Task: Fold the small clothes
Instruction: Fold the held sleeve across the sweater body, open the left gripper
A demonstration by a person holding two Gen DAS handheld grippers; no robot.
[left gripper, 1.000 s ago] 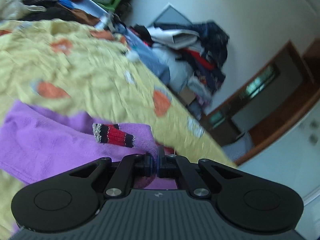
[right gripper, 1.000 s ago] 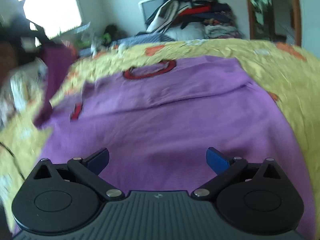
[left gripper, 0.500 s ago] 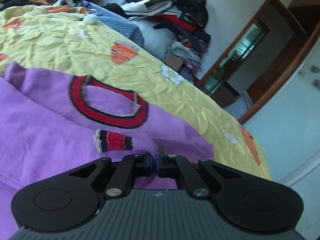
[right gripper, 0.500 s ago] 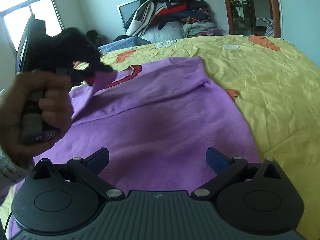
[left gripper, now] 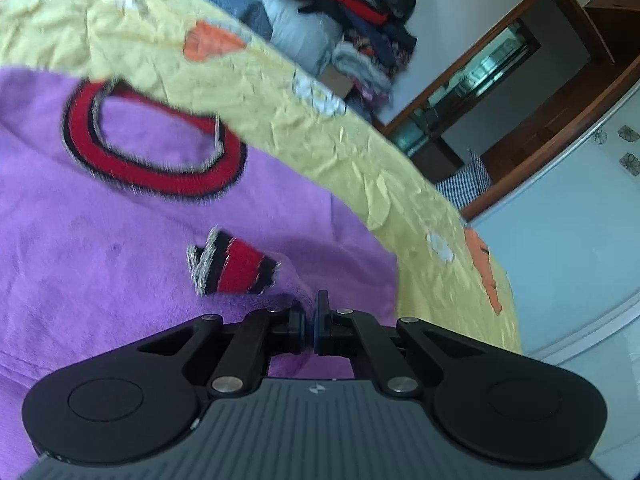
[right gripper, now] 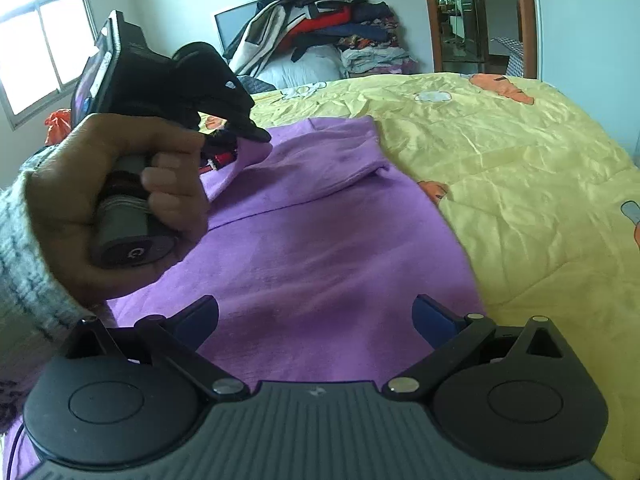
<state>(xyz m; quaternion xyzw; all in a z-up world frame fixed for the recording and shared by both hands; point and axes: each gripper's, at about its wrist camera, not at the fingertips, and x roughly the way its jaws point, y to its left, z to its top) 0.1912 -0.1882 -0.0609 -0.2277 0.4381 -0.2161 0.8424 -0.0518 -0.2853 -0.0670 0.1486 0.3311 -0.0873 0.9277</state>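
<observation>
A purple sweater [right gripper: 320, 240] lies spread on the yellow bedspread [right gripper: 520, 168]. Its red and black collar [left gripper: 152, 148] shows in the left wrist view. My left gripper [left gripper: 311, 312] is shut on the purple sleeve just behind its red and black striped cuff [left gripper: 236, 266], holding it over the sweater's body. In the right wrist view the left gripper [right gripper: 256, 134] appears in a person's hand [right gripper: 120, 200], pinching the sleeve above the sweater's left side. My right gripper [right gripper: 316, 316] stands open low over the sweater's lower part, with nothing between its fingers.
A heap of clothes [right gripper: 320, 36] is piled at the back wall beside a wooden door frame [right gripper: 480, 16]. A window [right gripper: 44, 52] is at the left. The bedspread's right side [right gripper: 560, 240] carries no clothing.
The left gripper has carried the sleeve across over the sweater's body and lower, the collar now behind it. The right gripper has shifted slightly and stays open.
</observation>
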